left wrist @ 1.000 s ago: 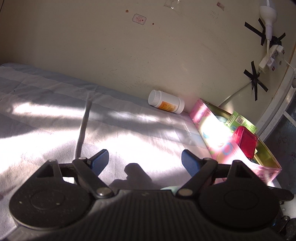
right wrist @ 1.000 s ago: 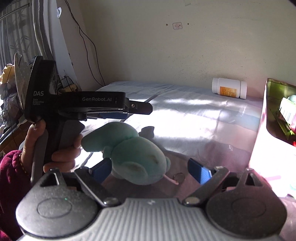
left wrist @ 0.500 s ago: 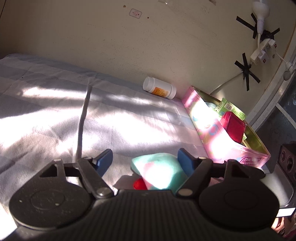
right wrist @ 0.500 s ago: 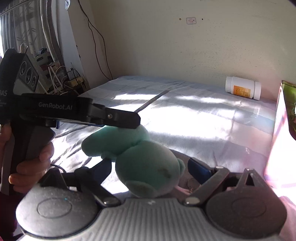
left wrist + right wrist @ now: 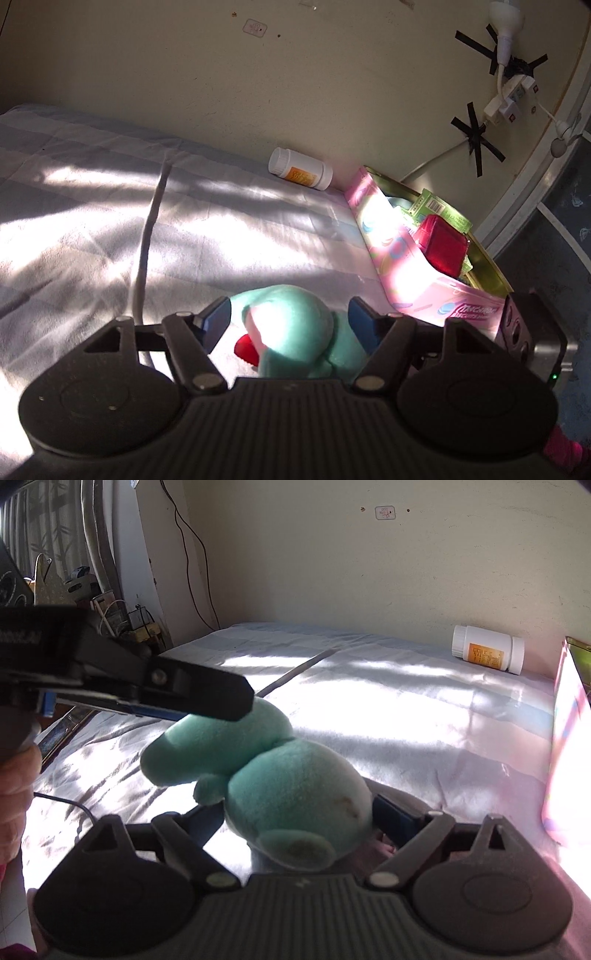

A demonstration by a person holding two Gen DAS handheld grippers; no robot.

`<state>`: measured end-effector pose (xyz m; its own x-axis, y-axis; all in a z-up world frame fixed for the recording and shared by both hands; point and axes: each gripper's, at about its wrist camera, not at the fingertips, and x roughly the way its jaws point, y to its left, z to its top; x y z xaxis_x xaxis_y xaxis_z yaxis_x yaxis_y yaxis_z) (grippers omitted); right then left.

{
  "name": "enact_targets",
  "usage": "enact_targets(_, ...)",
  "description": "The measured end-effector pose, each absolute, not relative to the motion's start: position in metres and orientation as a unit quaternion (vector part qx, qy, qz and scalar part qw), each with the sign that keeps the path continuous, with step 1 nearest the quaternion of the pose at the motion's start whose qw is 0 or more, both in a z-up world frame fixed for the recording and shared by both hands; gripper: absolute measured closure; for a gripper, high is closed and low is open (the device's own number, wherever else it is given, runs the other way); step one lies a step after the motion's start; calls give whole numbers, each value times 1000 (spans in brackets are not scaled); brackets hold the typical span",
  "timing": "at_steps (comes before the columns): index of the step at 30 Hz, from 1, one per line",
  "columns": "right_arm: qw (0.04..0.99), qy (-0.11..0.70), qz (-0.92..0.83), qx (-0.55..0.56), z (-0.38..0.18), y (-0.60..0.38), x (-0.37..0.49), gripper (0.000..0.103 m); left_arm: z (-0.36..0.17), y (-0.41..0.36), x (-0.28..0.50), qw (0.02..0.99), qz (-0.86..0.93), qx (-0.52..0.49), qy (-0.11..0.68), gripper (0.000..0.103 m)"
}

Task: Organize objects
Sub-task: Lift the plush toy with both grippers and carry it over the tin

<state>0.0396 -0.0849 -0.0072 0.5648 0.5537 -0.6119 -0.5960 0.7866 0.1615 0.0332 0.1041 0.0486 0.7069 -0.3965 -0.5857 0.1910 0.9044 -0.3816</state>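
Note:
A teal plush toy (image 5: 295, 325) with a red patch lies on the bed between the blue pads of my left gripper (image 5: 290, 325), whose jaws stand wide and apart from it. In the right wrist view the same plush toy (image 5: 280, 775) fills the gap of my right gripper (image 5: 299, 816), and its pads sit against the toy's body. The left gripper's body (image 5: 147, 683) hovers over the toy's head. A white pill bottle (image 5: 301, 173) lies on its side by the wall. A pink box (image 5: 402, 258) holds a red pouch (image 5: 445, 251) and green packets.
The bed sheet (image 5: 92, 221) is grey and sunlit, with a seam running across it. A power strip and taped cables (image 5: 513, 99) hang on the wall above the box. Curtains and clutter (image 5: 74, 583) stand left of the bed.
The plush toy has come up between both grippers' fingers. The left gripper has moved in over it, and the right gripper has closed in around the toy's body.

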Motion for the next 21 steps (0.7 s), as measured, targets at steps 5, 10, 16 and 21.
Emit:
enact_targets(5,893,315,320,-11,-3,-98,33,36,38,97,44,894,-187,-182,365,52)
enact_targets(10,935,227,273,-17,33,-134,17,36,85,53,43,909,-251,-134,305,51)
enact_targets(16,971,160,170,-59,60,-198,23,33,113,-35,73,895,-335,-100,277,51)
enact_targets(21,974,187,117,-58,49,-246,63,31,101,-95,108,890,-339,-78,295,51)
